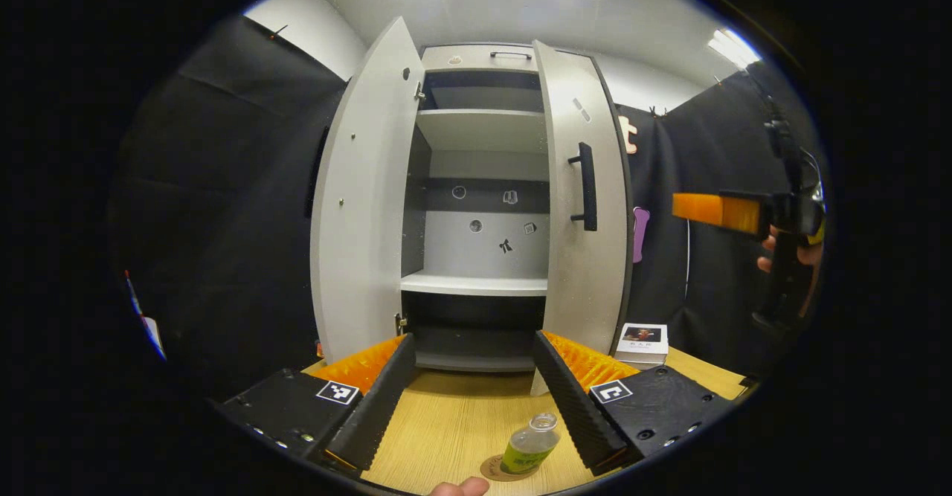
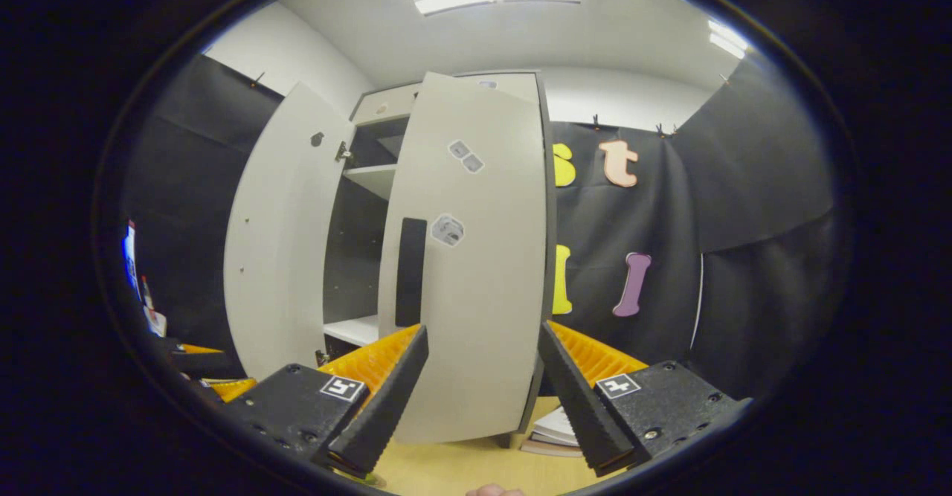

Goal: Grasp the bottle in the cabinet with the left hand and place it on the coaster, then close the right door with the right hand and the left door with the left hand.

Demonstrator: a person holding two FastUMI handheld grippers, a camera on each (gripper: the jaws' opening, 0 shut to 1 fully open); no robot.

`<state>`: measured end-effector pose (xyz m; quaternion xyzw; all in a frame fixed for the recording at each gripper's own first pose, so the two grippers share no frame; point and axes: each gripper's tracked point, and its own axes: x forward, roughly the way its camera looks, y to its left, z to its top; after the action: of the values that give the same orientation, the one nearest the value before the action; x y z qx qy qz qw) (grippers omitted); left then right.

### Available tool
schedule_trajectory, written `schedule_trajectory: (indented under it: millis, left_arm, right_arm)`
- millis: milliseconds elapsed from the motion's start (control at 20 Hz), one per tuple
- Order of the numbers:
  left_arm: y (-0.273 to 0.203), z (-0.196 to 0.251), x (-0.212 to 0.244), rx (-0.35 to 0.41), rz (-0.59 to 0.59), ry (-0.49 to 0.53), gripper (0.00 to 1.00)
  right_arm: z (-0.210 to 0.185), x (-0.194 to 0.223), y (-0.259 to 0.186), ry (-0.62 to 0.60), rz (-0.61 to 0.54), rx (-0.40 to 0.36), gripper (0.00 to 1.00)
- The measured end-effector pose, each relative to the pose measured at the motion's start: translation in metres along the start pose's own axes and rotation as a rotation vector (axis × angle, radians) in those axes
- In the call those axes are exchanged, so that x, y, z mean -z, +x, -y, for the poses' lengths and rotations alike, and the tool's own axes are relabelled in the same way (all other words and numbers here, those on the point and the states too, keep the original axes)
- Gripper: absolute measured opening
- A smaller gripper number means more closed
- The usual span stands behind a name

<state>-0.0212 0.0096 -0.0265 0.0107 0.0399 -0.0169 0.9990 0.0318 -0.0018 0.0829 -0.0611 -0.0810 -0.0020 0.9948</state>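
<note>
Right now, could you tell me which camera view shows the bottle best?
The left gripper view: the bottle stands upright on the coaster, on the table in front of the open cabinet, between the open left gripper fingers. In the right gripper view I cannot make it out.

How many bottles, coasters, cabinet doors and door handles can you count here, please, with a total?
Bottle: 1
Coaster: 1
Cabinet doors: 2, left door and right door, both open
Door handle: 1 visible, on the right door
Total: 5
</note>
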Motion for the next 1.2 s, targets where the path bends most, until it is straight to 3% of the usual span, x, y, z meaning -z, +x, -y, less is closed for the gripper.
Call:
schedule_trajectory:
  millis: [350, 450, 700, 800, 850, 900, 950, 1200]
  left_arm:
    - [0.002, -0.012, -0.023, -0.029, 0.036, -0.078, 0.96]
    - [0.005, -0.052, -0.046, -0.133, 0.080, -0.056, 0.96]
    - [0.017, -0.178, -0.092, -0.394, 0.166, 0.051, 1.00]
    - [0.026, -0.227, -0.114, -0.474, 0.203, 0.096, 0.96]
    - [0.034, -0.245, -0.121, -0.496, 0.200, 0.107, 1.00]
    - [0.041, -0.256, -0.123, -0.510, 0.204, 0.107, 0.94]
    - [0.052, -0.264, -0.125, -0.511, 0.208, 0.094, 0.95]
    - [0.101, -0.294, -0.120, -0.511, 0.166, 0.063, 0.95]
  right_arm:
    - [0.005, 0.079, -0.057, 0.054, -0.118, 0.054, 0.95]
    - [0.010, 0.078, -0.061, 0.055, -0.124, 0.054, 0.98]
    - [0.022, 0.091, -0.068, 0.067, -0.170, 0.060, 0.95]
    - [0.020, 0.096, -0.075, 0.098, -0.204, 0.041, 0.98]
    - [0.021, 0.095, -0.078, 0.111, -0.210, 0.035, 0.98]
    - [0.023, 0.097, -0.081, 0.112, -0.218, 0.035, 0.98]
    - [0.026, 0.099, -0.084, 0.105, -0.225, 0.045, 0.95]
    - [0.053, 0.093, -0.081, 0.083, -0.212, 0.106, 0.98]
